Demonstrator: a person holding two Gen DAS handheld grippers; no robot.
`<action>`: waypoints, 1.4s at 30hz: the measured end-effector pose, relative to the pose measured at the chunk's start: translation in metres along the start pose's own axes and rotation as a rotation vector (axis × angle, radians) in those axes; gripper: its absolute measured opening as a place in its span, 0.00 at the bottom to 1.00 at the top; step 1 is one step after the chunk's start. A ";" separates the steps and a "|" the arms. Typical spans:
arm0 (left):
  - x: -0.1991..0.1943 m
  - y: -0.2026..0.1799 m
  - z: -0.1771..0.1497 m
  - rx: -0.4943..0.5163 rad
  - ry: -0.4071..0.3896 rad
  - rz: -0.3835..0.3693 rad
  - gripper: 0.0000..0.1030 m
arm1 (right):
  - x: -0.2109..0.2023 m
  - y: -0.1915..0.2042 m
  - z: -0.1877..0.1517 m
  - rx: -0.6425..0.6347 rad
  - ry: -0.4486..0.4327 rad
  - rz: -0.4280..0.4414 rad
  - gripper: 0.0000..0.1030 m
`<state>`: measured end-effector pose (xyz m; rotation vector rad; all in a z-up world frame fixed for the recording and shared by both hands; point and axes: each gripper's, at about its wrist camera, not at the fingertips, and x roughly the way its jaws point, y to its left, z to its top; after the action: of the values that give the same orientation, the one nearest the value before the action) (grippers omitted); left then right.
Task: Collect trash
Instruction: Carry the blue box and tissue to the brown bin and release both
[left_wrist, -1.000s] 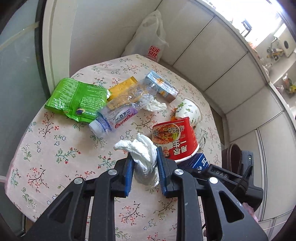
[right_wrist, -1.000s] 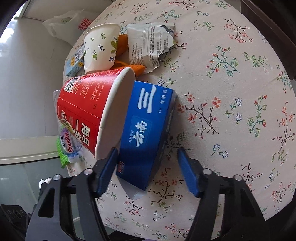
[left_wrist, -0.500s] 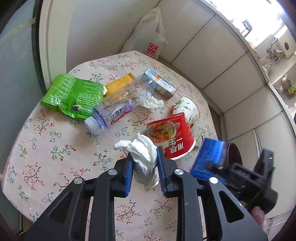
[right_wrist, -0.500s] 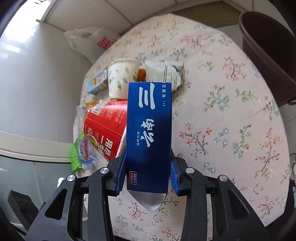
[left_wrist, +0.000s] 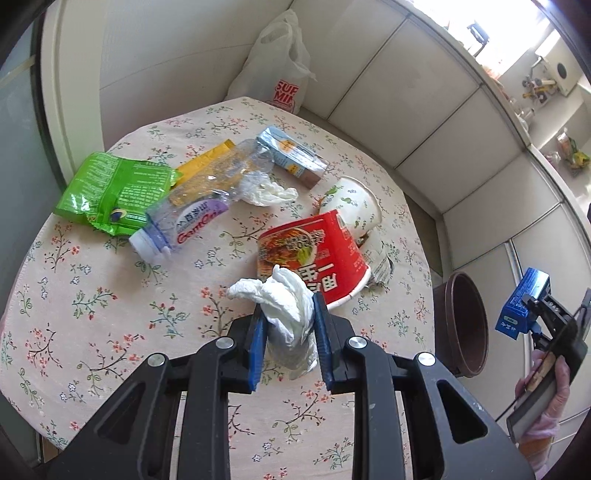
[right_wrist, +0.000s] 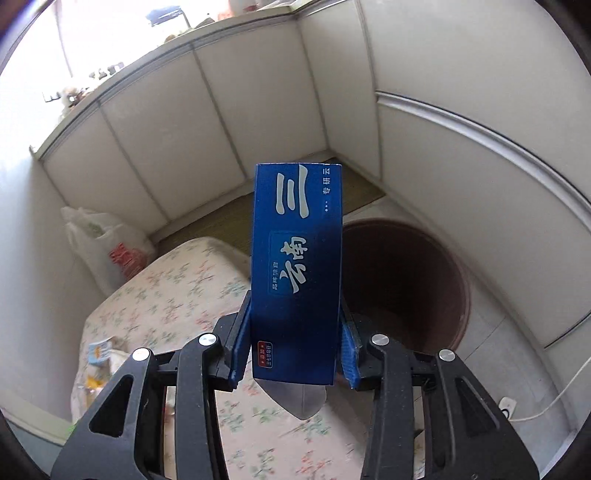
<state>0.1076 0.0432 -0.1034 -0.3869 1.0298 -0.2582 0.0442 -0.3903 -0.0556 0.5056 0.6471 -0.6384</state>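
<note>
My left gripper (left_wrist: 288, 332) is shut on a crumpled white tissue (left_wrist: 288, 306), held just above the floral tablecloth (left_wrist: 110, 314). My right gripper (right_wrist: 293, 339) is shut on a blue carton (right_wrist: 295, 258), lifted off the table and held near the rim of a brown bin (right_wrist: 406, 280). In the left wrist view the same blue carton (left_wrist: 521, 302) hangs in the right gripper (left_wrist: 532, 314) to the right of the brown bin (left_wrist: 461, 325). On the table lie a red noodle cup (left_wrist: 317, 254), a paper cup (left_wrist: 351, 206), a plastic bottle (left_wrist: 192, 214) and a green wrapper (left_wrist: 114, 192).
A small juice carton (left_wrist: 291, 155), a yellow wrapper (left_wrist: 207, 162) and another tissue (left_wrist: 266, 192) lie at the table's far side. A white plastic bag (left_wrist: 277, 74) leans against the wall panels behind. A gloved hand (left_wrist: 546, 406) holds the right gripper. A white cable (right_wrist: 546, 402) lies on the floor.
The right gripper shut on the blue carton, lifted it off the table and swung it right toward the brown bin. The left gripper, still holding the tissue, shifted slightly.
</note>
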 end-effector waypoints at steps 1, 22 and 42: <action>0.002 -0.005 -0.001 0.011 -0.002 0.002 0.23 | 0.005 -0.006 0.001 -0.006 -0.019 -0.043 0.37; 0.039 -0.152 -0.024 0.276 -0.039 -0.078 0.23 | -0.036 -0.045 0.019 -0.120 -0.278 -0.300 0.93; 0.142 -0.410 -0.060 0.523 0.100 -0.237 0.34 | -0.048 -0.174 0.045 0.283 -0.173 -0.332 0.93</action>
<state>0.1137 -0.3926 -0.0656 -0.0188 0.9719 -0.7471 -0.0864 -0.5212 -0.0319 0.6032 0.4810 -1.0853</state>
